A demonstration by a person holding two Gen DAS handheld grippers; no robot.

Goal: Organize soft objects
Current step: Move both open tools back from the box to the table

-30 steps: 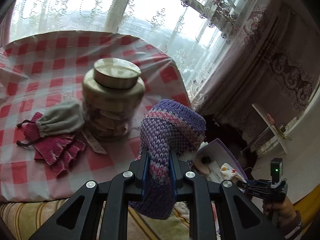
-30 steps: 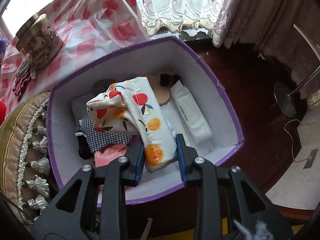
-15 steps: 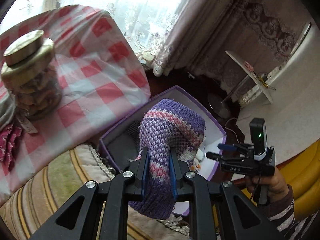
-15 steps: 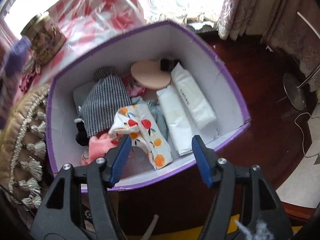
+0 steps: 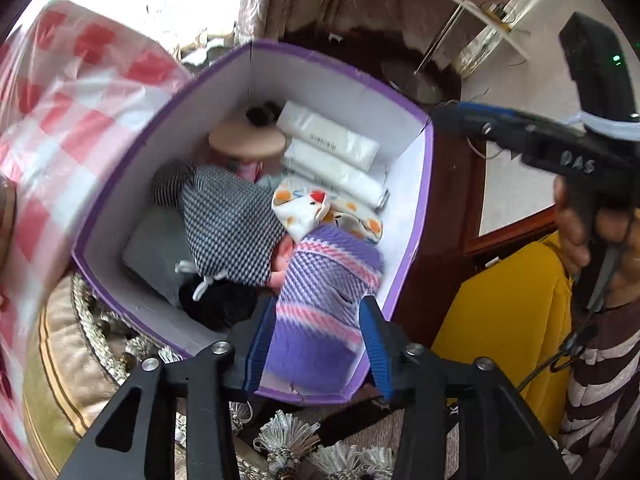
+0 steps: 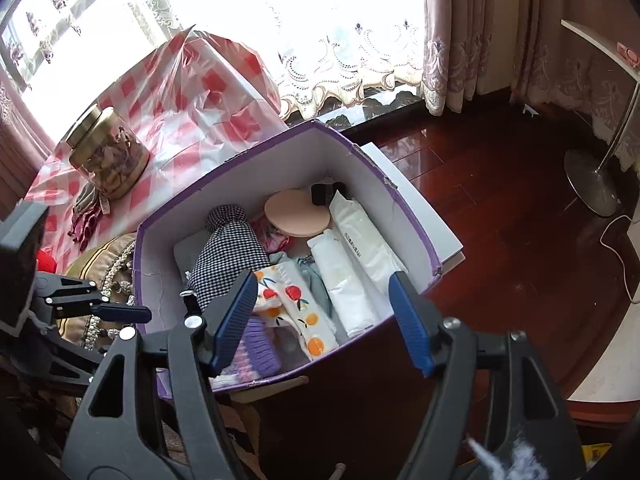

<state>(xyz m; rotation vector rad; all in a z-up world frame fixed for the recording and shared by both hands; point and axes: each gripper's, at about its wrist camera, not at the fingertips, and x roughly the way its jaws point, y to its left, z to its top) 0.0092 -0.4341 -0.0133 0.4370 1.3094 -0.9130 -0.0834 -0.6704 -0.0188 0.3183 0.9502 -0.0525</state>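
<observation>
Lying in the near corner of the purple box (image 5: 404, 268), the knitted hat (image 5: 324, 300) sits between the left tongs (image 5: 316, 344), which have just been opening, while the right tongs (image 6: 324, 320) gape empty above.

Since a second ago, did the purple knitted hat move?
Yes. The purple knitted hat went from beside the jar over the checked table down into the purple box; the left hand-held gripper has just been opening around it.

Glass jar (image 6: 106, 152) with gold lid upright on red-checked table (image 6: 192, 92). Lace curtain (image 6: 344, 52) at bright window. Metal stand base (image 6: 592, 180) on dark wood floor (image 6: 500, 184). Tasselled cushion (image 5: 68, 368) beside table.
</observation>
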